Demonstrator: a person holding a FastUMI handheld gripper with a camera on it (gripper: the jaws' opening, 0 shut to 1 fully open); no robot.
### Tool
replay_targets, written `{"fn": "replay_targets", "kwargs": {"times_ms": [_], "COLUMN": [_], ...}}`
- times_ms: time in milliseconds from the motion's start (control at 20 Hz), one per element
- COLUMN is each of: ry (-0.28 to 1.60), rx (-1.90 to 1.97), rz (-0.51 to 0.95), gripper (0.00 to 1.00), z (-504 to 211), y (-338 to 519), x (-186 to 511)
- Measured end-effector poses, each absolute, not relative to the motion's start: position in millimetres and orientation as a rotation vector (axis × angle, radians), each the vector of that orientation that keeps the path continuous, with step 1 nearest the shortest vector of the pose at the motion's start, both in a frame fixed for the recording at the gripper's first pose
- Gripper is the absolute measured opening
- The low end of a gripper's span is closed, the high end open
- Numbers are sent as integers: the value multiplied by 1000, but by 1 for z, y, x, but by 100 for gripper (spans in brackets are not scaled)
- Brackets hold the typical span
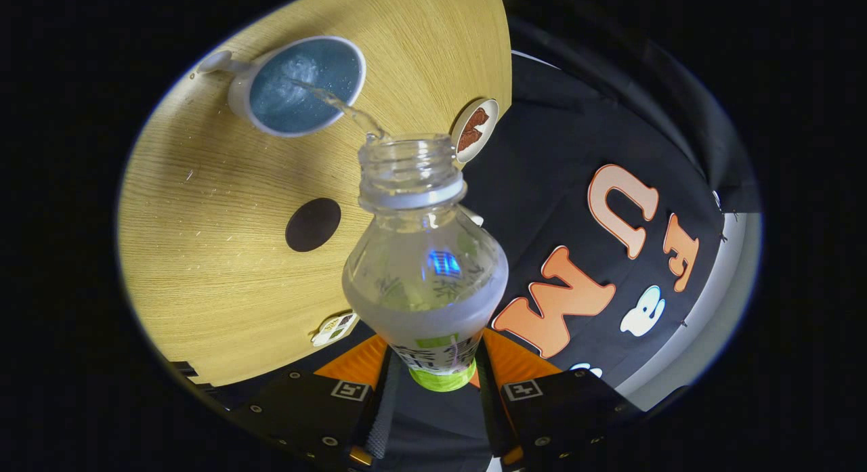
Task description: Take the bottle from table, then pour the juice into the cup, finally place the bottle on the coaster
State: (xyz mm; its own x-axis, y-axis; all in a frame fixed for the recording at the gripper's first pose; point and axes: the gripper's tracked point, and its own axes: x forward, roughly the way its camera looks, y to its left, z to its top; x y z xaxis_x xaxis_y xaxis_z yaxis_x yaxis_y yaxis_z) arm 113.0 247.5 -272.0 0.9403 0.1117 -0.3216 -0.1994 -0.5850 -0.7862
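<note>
The jaws (437, 384) are closed tight on the lower part of the bottle (427, 269), one finger on each side of it. The bottle has no cap on, and it is tipped over so that its open mouth points at the cup (301, 86).

A thin stream of juice (345, 110) runs out of the mouth and falls into the cup. The cup sits on the wooden bench (203, 255), beyond the bottle's mouth. It has a white outside, a blue inside, and a handle on the far side. There is already some juice in it, and it splashes a bit where the stream lands.

So this is the pouring step, the middle one of the task. The bottle is off the bench and in the air, and it looks nearly empty near the neck.

A dark round coaster (313, 225) lies flat on the bench, between the cup and the jaws, a little off to the side of the bottle. Nothing is on it yet. A small round thing with a brown picture (474, 130) lies near the edge of the bench, and a small sticker (334, 328) sits at the near edge.

Next, I think the bottle has to be tipped back upright so the juice stops. Then it must go over to the coaster and be set down on its bottom, right in the middle, before the jaws let go.
</note>
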Motion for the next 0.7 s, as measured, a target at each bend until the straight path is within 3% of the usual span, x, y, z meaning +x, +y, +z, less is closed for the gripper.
{"fn": "replay_targets", "kwargs": {"times_ms": [300, 700], "ry": [46, 168], "rx": [-2150, -1978], "rz": [423, 454], "gripper": [57, 57], "z": [-271, -310], "y": [253, 240], "x": [113, 103]}}
